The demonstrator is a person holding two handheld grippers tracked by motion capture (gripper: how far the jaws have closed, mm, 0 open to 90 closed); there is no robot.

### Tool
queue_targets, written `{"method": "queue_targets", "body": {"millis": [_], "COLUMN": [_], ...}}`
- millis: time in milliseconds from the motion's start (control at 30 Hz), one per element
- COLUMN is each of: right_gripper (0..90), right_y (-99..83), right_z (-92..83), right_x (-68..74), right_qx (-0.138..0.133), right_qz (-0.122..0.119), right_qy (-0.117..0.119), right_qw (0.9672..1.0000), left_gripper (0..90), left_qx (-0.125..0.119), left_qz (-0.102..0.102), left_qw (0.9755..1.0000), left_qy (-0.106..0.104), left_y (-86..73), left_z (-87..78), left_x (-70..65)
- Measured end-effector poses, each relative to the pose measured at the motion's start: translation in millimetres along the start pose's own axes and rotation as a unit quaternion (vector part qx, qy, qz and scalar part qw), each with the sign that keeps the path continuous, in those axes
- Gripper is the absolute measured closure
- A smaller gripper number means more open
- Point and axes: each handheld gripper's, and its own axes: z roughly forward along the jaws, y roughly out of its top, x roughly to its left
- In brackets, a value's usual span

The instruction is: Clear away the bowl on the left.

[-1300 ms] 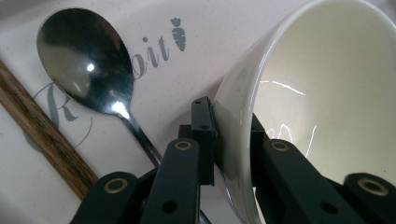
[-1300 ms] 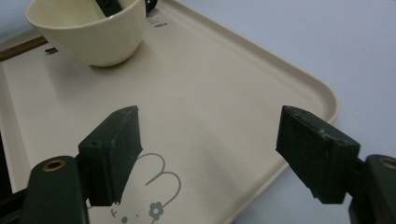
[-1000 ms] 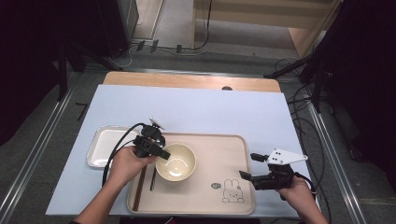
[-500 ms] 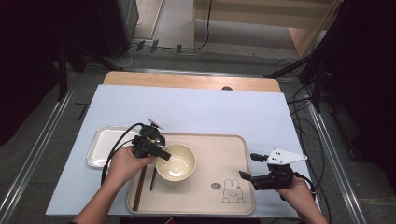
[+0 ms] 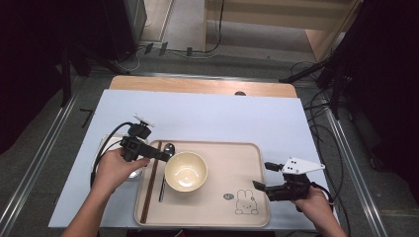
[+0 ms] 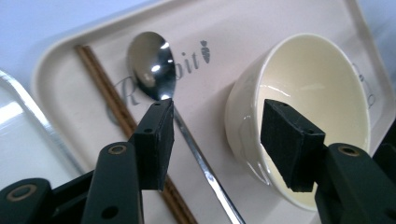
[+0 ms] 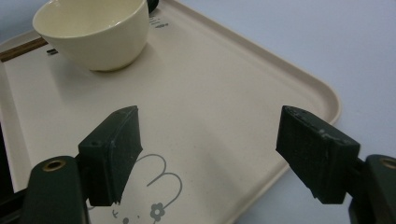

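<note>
Moved: left gripper [image 5: 165, 157] has drawn back from the bowl [image 5: 186, 171], jaws just been opening, nothing between them.
Spoon [image 6: 154, 70]: on the tray [image 5: 217, 153], just ahead of the left gripper's near jaw, beside the chopsticks [image 5: 149, 182].
Bowl: upright, by the far jaw.
Right gripper [image 5: 261, 176]: jaws spread wide, grasping nothing, over the tray's rabbit print [image 5: 244, 202].
</note>
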Motion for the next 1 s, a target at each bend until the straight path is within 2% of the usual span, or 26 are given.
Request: {"method": "queue_targets", "body": {"millis": [67, 200, 333, 400, 633, 800, 1000], "right_gripper": [22.1, 22.1, 22.0, 22.1, 22.1, 22.1, 22.1], "right_y": [0.1, 0.2, 0.3, 0.3, 0.3, 0.3, 0.6], "right_z": [-0.1, 0.1, 0.0, 0.1, 0.4, 0.4, -0.4], "right_x": [0.0, -0.1, -0.1, -0.2, -0.1, -0.1, -0.1], "right_qx": [0.0, -0.001, -0.002, -0.002, -0.001, -0.002, -0.006], "right_qz": [0.0, 0.0, -0.001, -0.001, 0.0, 0.0, -0.001], "right_qy": [0.0, 0.002, 0.001, 0.001, 0.001, 0.002, 0.0], "right_qw": [1.0, 1.0, 1.0, 1.0, 1.0, 1.0, 1.0], "left_gripper": [42.3, 41.8, 40.4, 40.2, 39.6, 39.3, 39.4], "left_qx": [0.002, 0.004, -0.001, -0.004, -0.02, -0.023, -0.031], "left_qz": [-0.01, -0.013, -0.012, -0.017, -0.031, -0.032, -0.046], "left_qw": [0.9999, 0.9999, 0.9998, 0.9996, 0.9988, 0.9985, 0.997], "left_qy": [-0.008, 0.011, 0.015, 0.024, 0.031, 0.038, 0.054], "left_y": [-1.7, -5.5, -9.2, -10.8, -17.4, -22.4, -29.8], "left_z": [-4.8, -11.6, -20.2, -24.5, -37.6, -46.4, -54.2], "left_x": [6.6, 16.2, 25.4, 29.4, 43.9, 53.8, 66.8]}}
